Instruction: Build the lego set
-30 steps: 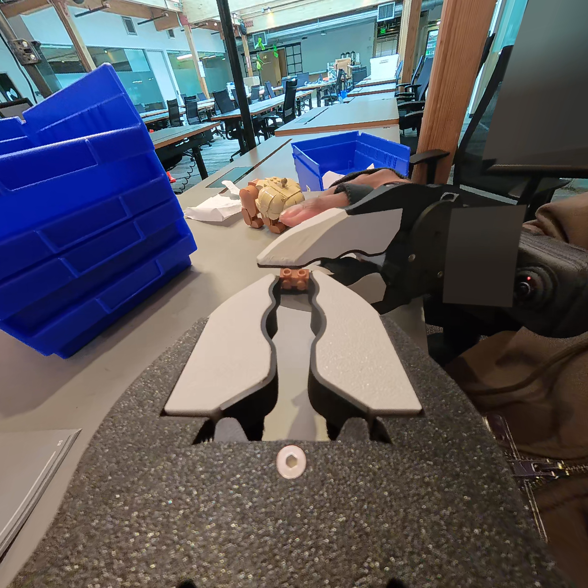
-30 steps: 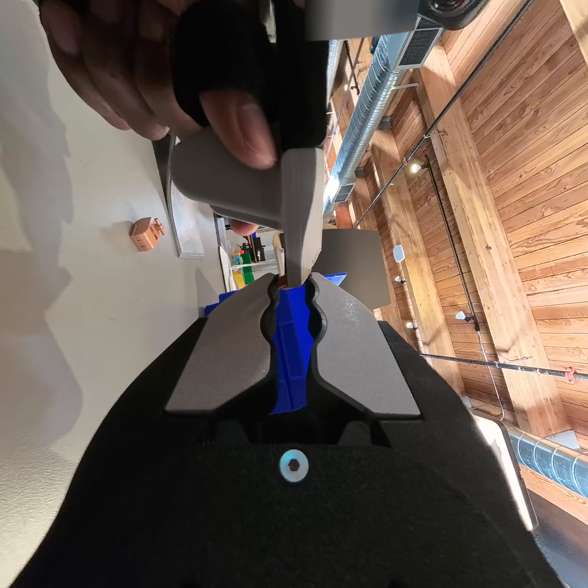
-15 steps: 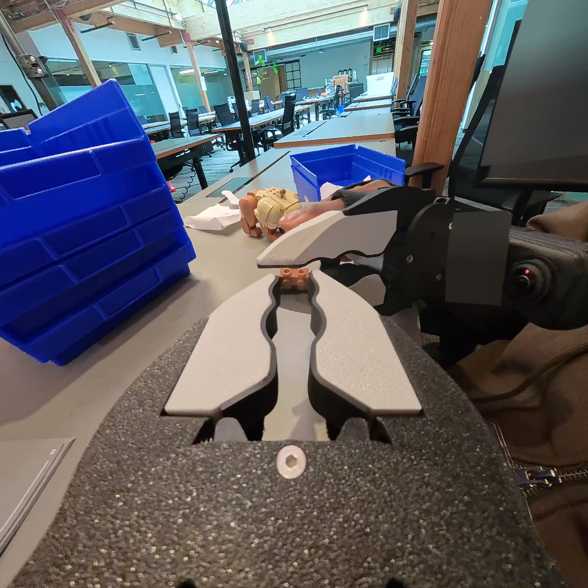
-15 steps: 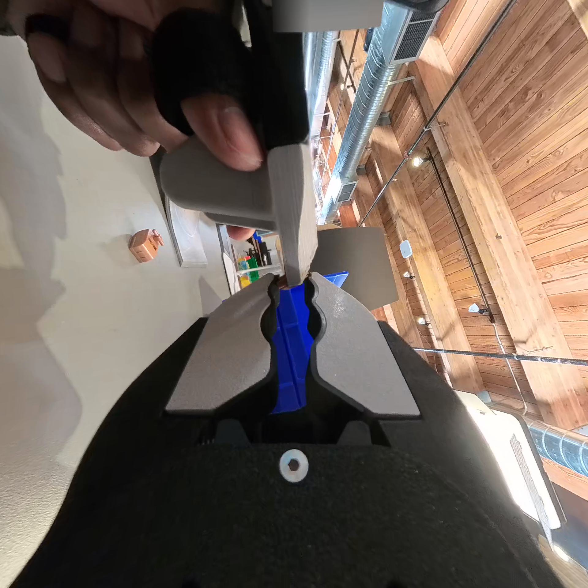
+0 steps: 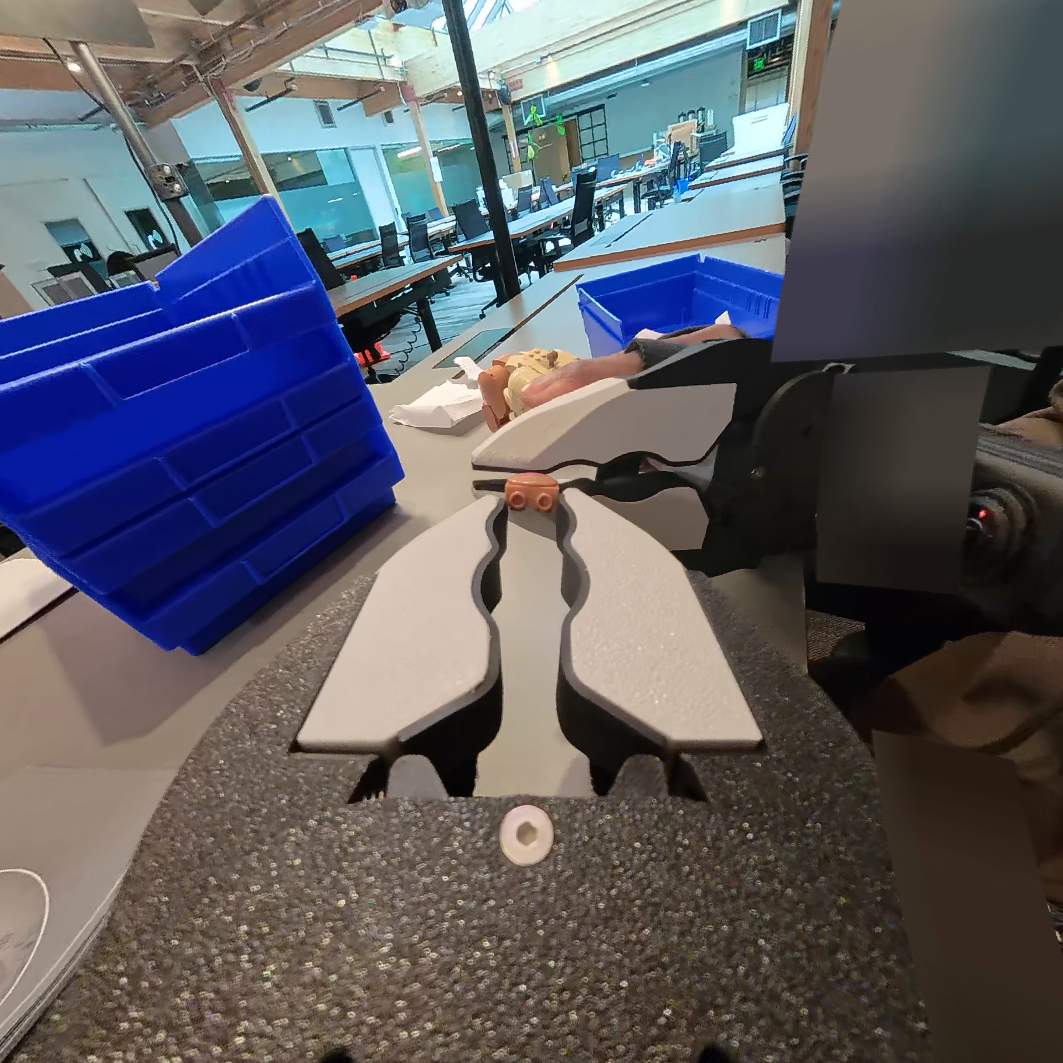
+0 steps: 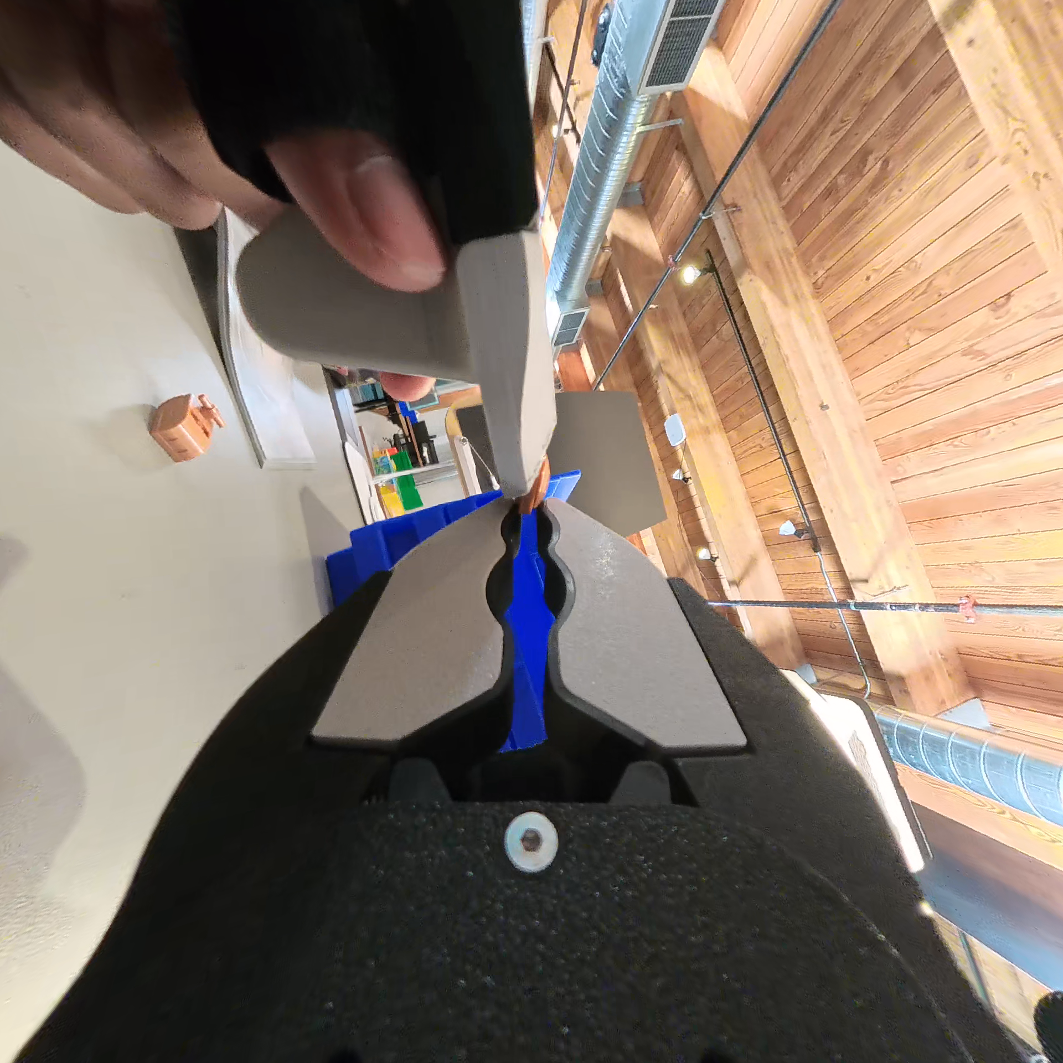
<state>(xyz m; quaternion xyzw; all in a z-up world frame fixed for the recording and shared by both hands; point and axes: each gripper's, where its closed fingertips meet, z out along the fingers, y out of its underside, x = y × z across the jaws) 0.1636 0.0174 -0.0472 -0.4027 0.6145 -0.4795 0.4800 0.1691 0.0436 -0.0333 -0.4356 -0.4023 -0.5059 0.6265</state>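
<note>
The brown piece [image 5: 530, 496] is held at the tips of the left gripper [image 5: 530, 509], narrowly closed on it. Since a second ago, the right gripper [image 5: 517, 480] has been lowered and pinched shut onto the piece's rounded top; a press-fit is judged underway. The figure [image 5: 520, 382] lies beyond on the worktop [image 5: 241, 679], near the bin [image 5: 679, 299]. Stacked bins [image 5: 190, 448] crowd the left; room is left ahead.
</note>
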